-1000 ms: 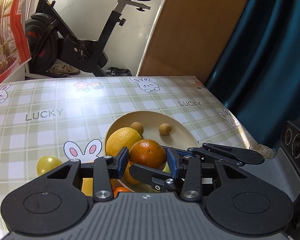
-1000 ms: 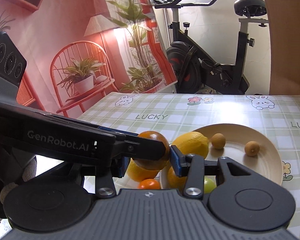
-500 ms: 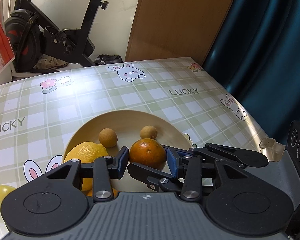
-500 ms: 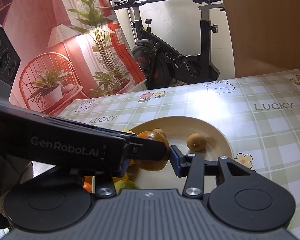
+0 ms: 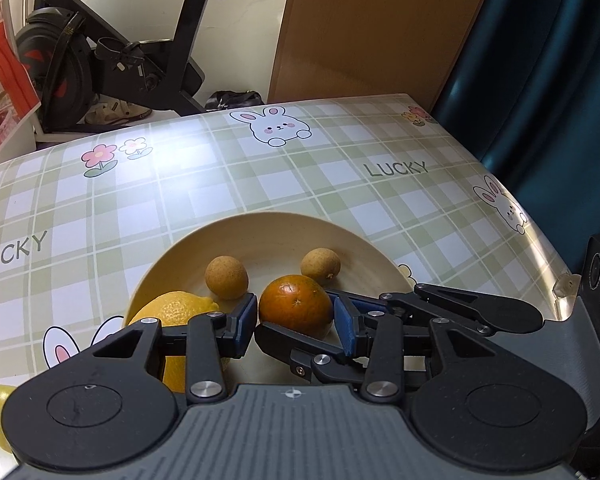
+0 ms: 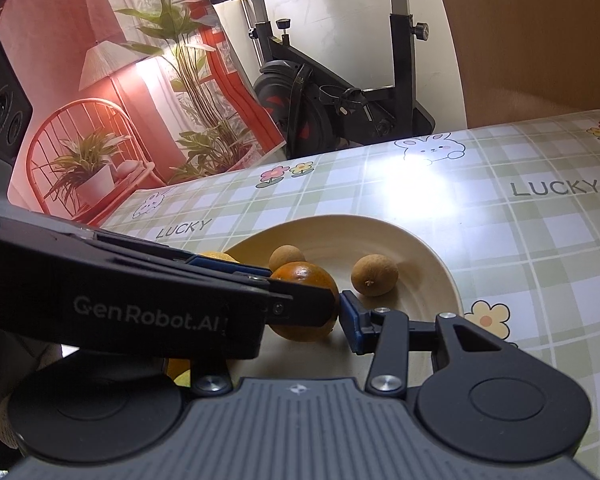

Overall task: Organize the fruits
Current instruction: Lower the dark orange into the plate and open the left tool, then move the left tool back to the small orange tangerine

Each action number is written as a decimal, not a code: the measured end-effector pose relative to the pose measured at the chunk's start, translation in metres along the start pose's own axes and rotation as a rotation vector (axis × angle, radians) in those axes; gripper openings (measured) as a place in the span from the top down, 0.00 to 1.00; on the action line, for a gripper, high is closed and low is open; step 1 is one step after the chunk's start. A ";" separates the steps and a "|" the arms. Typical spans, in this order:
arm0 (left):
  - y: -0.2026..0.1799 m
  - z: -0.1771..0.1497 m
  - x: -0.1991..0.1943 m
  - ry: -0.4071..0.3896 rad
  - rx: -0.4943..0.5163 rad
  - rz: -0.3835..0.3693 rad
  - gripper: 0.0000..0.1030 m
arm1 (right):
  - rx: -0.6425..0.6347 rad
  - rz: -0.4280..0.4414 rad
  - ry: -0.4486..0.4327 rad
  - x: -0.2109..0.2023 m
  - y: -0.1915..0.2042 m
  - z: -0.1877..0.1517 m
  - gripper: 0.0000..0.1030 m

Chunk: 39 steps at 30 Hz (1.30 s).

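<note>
Inspector: What is differing from a second ago?

Recorder: Both tools have been travelling forward and down; the orange (image 5: 296,306) is now sitting over the cream plate (image 5: 284,228) on the bench (image 5: 260,176), past the lemon (image 5: 172,312).

Inspector: Grip and pose?

Recorder: The left hand-held gripper (image 5: 296,320) and the right hand-held gripper (image 6: 320,312) are both tilting downward, crossing, each partly closed and pinching that orange. Two small brown fruits (image 5: 226,278) are lying just beyond.

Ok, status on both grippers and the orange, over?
Left gripper and right gripper both shut on the orange. Orange low over the plate, touchdown unclear. Lemon and two small brown fruits close by.
</note>
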<state>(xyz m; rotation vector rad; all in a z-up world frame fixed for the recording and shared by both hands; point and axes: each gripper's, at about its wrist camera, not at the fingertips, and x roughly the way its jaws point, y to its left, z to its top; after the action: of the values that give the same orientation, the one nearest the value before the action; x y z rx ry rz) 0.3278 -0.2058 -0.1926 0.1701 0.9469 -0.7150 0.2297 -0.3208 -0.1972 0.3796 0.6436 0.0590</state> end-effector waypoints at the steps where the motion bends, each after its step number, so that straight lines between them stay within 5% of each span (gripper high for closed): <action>1: 0.000 0.001 0.001 -0.002 0.000 0.004 0.57 | 0.000 0.000 0.002 0.001 0.000 0.000 0.56; 14: -0.005 0.000 -0.016 -0.032 -0.017 -0.010 0.54 | -0.018 -0.036 -0.006 -0.007 0.007 0.004 0.54; 25: 0.002 -0.016 -0.079 -0.145 -0.033 -0.008 0.54 | -0.011 -0.046 -0.069 -0.045 0.026 -0.001 0.54; 39: 0.031 -0.051 -0.145 -0.218 -0.005 0.109 0.53 | -0.106 -0.035 -0.082 -0.064 0.081 -0.020 0.54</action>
<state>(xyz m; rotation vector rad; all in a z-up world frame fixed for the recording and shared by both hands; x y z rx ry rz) 0.2575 -0.0903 -0.1140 0.1349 0.7255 -0.6171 0.1716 -0.2493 -0.1460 0.2671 0.5637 0.0441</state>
